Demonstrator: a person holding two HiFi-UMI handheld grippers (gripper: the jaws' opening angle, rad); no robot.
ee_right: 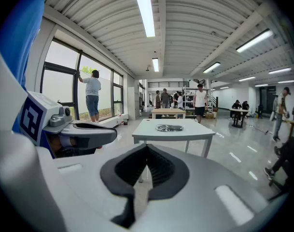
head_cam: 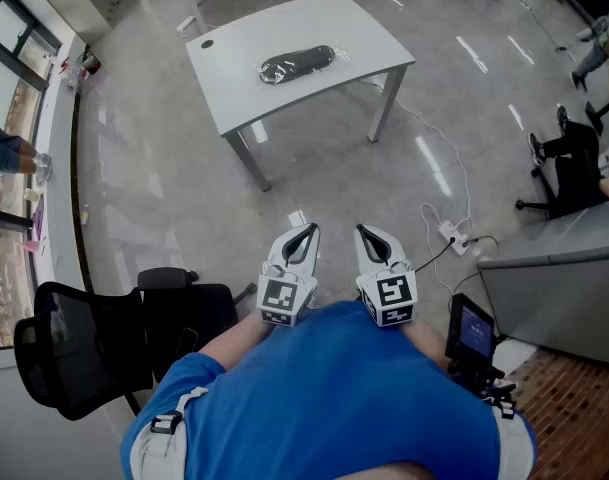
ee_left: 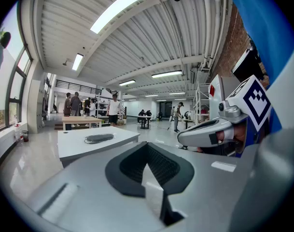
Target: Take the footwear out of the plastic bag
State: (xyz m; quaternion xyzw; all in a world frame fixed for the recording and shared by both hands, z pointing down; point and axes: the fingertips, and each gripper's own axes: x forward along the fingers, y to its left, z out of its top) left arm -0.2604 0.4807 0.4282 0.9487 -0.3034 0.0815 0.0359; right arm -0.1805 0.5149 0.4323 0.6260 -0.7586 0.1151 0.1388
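Note:
A clear plastic bag with dark footwear inside lies on the white table, far ahead of me across the floor. My left gripper and right gripper are held side by side close to my chest, both shut and empty, well short of the table. In the left gripper view the bag lies flat on the table beyond the shut jaws, and the right gripper shows beside them. The right gripper view shows the bag on the table and the left gripper.
A black office chair stands at my lower left. A power strip with a cable lies on the floor at the right, beside a grey desk. Several people stand in the background. Windows line the left wall.

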